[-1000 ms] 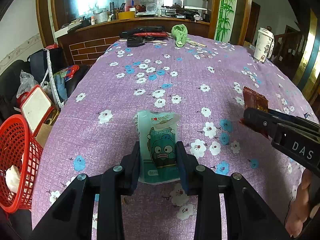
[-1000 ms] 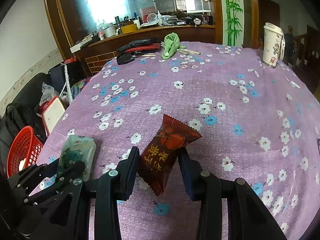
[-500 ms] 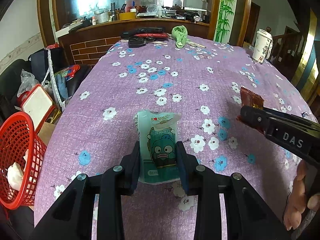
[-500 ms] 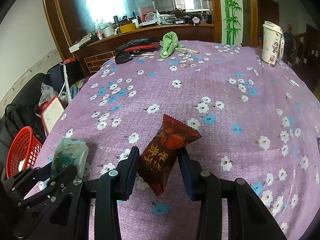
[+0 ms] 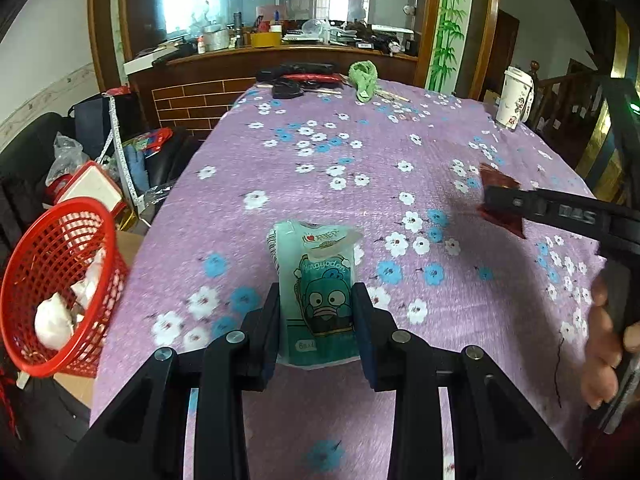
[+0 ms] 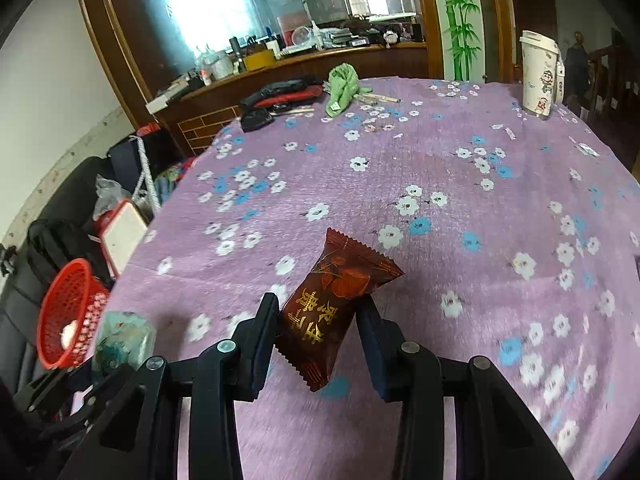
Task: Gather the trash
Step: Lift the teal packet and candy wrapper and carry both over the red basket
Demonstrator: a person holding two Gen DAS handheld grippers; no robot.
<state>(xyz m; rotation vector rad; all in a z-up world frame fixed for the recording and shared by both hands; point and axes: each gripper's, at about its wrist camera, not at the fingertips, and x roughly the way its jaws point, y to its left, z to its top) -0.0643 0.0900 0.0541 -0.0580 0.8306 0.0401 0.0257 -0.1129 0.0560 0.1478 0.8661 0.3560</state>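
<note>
Over purple desk [image 5: 360, 152]: left tool [image 5: 316, 320] gripping pouch [image 5: 318, 280], right tool [image 6: 316, 320] gripping wrapper [image 6: 336, 300]; next, carry to basket [image 5: 56, 280].

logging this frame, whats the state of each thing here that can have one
left gripper: shut on the teal packet
teal packet: held above the table
right gripper: shut on the dark red wrapper
dark red wrapper: held, tilted
red basket: beside the table, white scraps inside
paper cup: upright, lidded
</note>
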